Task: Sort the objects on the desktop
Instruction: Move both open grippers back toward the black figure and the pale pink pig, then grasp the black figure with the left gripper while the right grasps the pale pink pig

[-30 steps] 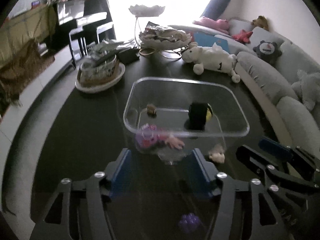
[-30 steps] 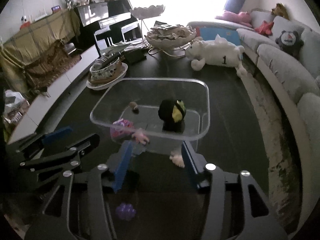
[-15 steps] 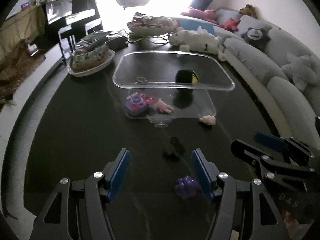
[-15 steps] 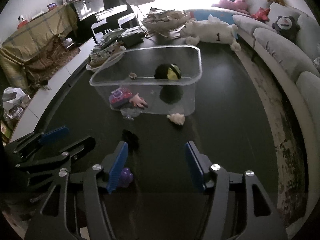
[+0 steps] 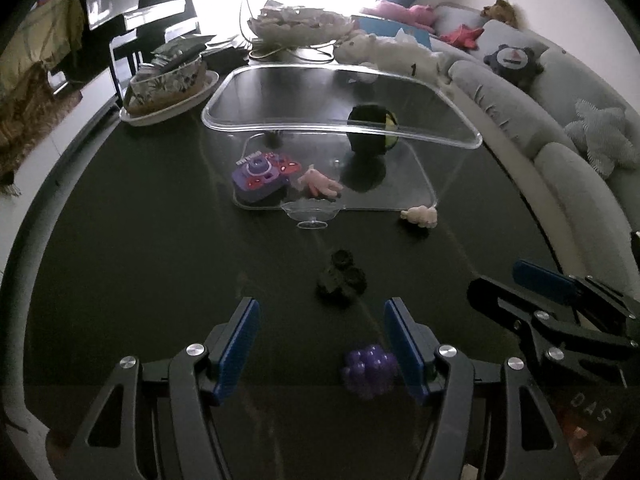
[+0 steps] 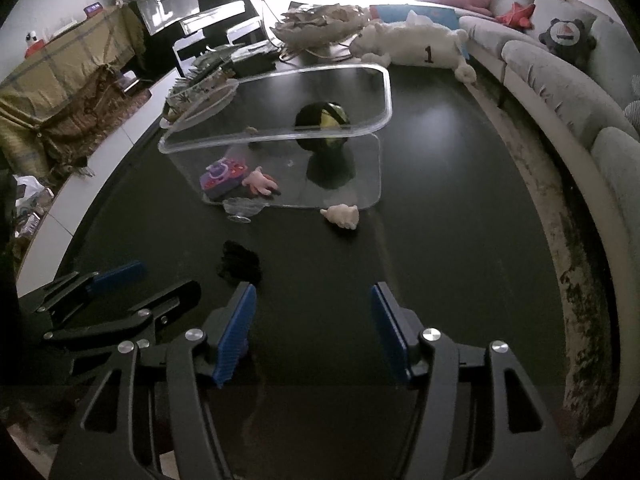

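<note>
Left wrist view: my left tool (image 5: pixel 322 340) spread, gripping nothing. Purple grape cluster (image 5: pixel 370 370) on counter (image 5: pixel 140 260) between pads, close to right pad. Black toy car (image 5: pixel 341 280) just ahead; clear bin (image 5: pixel 340 128) beyond.

Right wrist view: my right tool (image 6: pixel 313 328) spread, empty. Black toy car (image 6: pixel 239 266) ahead-left of left pad; cream shell (image 6: pixel 341 216) farther ahead, touching bin front.

Home living rm: curved grey fabric sofa (image 6: pixel 560 76) w/ white plush toy animal (image 6: pixel 412 44), black upright piano (image 6: pixel 188 4), round dark glossy coffee table (image 6: pixel 440 200).
</note>
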